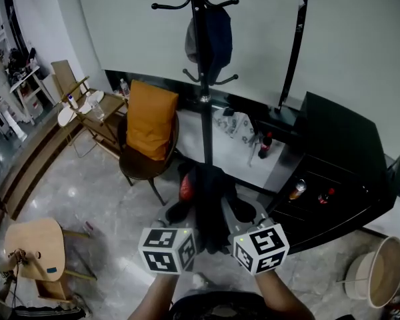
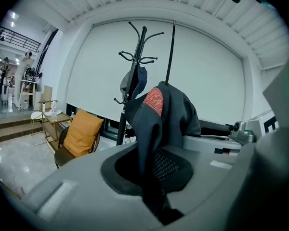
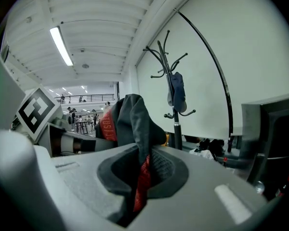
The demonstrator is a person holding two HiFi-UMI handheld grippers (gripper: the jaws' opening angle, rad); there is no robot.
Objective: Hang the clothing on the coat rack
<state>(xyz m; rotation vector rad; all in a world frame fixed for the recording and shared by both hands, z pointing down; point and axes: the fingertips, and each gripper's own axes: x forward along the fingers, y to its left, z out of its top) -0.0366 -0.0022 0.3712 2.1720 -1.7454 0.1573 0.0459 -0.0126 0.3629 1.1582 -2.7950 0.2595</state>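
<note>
- The coat rack (image 1: 201, 92) is standing against the pale wall straight ahead of both grippers, with a dark garment (image 1: 212, 35) already hanging from one of its upper hooks.
- A black cabinet (image 1: 340, 159) is sitting to the right of the rack.
- A chair (image 1: 143, 169) carrying an orange cushion (image 1: 150, 119) is standing to the left of the rack.
- The clothing (image 1: 210, 205) (dark, with a red patch) is hanging bunched between the two grippers, low in front of the rack's pole and well below its hooks.
- The left gripper (image 2: 156, 196) is clamping a fold of the clothing, and the cloth is rising out of its jaws.
- The right gripper (image 3: 135, 196) is pinching another fold, with dark fabric and a red strip caught between its jaws.
</note>
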